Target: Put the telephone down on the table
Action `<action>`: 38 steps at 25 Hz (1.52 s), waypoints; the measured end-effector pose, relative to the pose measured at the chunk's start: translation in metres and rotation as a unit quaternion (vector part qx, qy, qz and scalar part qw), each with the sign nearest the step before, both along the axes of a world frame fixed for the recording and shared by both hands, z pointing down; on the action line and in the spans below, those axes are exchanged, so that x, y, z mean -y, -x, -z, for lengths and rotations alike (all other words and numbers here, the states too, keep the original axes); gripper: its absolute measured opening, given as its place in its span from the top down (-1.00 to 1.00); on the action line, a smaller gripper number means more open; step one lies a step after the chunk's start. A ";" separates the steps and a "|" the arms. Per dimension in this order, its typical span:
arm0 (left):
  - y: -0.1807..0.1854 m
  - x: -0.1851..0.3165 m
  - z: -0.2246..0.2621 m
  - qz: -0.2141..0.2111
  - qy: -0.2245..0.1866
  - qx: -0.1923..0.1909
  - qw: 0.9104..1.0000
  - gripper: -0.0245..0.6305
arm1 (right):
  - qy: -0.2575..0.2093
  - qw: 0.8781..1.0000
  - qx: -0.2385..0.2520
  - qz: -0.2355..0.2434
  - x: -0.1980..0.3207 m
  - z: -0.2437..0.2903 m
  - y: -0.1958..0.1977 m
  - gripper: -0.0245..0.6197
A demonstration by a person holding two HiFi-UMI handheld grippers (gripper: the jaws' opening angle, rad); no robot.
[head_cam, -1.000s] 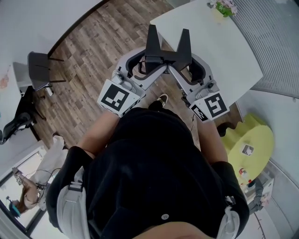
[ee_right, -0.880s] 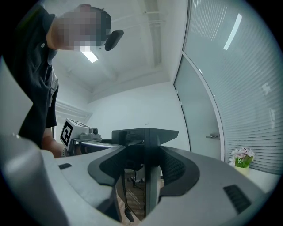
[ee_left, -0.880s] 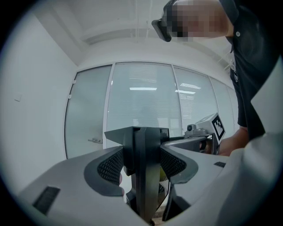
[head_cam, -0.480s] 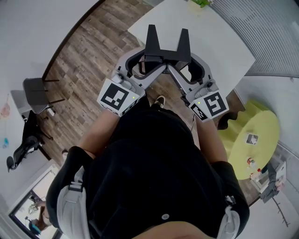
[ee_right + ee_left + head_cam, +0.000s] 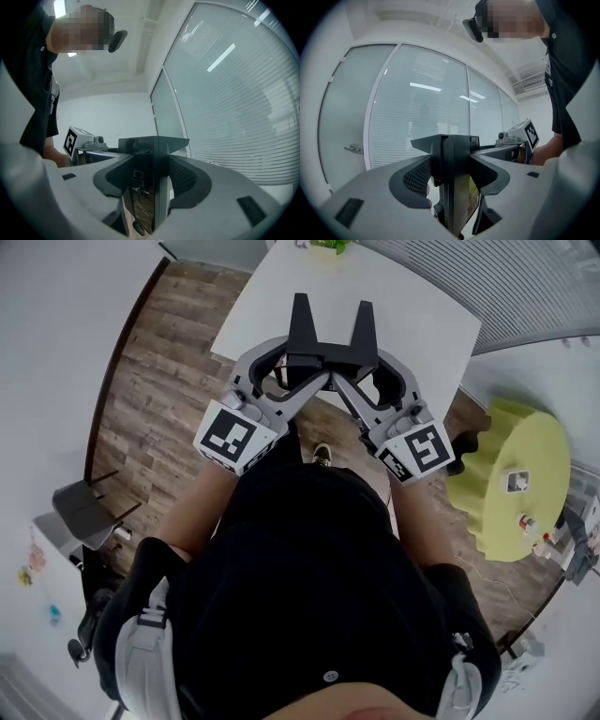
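Observation:
The telephone (image 5: 333,354) is a thin black slab held edge-on at chest height between both grippers. My left gripper (image 5: 314,357) comes in from the left and my right gripper (image 5: 354,360) from the right, each shut on one end of it. In the left gripper view the dark glossy slab (image 5: 454,183) stands upright between the padded jaws. The right gripper view shows the same slab (image 5: 145,187) clamped between its jaws. Both grippers hang above the near edge of the white table (image 5: 403,306).
A green plant (image 5: 328,245) sits at the table's far edge. A round yellow table (image 5: 516,474) with small items stands to the right. A grey chair (image 5: 80,521) is on the wooden floor (image 5: 159,390) at left. Glass walls with blinds (image 5: 417,103) surround the room.
The white table has slid left and closer under the grippers in the head view, and the chair has dropped lower. Both grippers keep the same hold on the telephone.

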State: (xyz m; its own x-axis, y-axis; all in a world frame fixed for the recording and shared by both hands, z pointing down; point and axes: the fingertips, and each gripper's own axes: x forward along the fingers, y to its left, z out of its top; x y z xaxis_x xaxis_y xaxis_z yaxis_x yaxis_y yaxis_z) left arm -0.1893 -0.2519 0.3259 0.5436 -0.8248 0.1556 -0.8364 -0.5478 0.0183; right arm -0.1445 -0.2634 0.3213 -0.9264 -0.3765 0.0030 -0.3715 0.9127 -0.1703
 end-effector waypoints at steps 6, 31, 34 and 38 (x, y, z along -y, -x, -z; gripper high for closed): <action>0.006 0.059 -0.012 -0.078 0.022 -0.008 0.997 0.12 | 0.022 0.997 -0.013 -0.078 0.053 -0.012 0.005 0.15; -0.009 0.177 -0.162 -0.197 0.222 -0.059 0.953 0.12 | 0.218 0.953 -0.074 -0.195 0.162 -0.158 -0.011 0.15; -0.017 0.188 -0.179 -0.190 0.242 -0.062 0.949 0.12 | 0.234 0.951 -0.079 -0.188 0.174 -0.175 -0.019 0.15; -0.029 0.205 -0.200 -0.185 0.263 -0.061 0.945 0.12 | 0.257 0.945 -0.081 -0.183 0.191 -0.196 -0.031 0.15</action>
State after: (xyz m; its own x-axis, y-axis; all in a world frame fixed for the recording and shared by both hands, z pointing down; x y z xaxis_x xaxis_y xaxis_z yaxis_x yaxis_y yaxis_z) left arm -0.1607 -0.4565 0.5259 0.8203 -0.4010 0.4079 -0.5632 -0.6905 0.4538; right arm -0.1140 -0.4545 0.5174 -0.7062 -0.5816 0.4039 -0.7055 0.5302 -0.4702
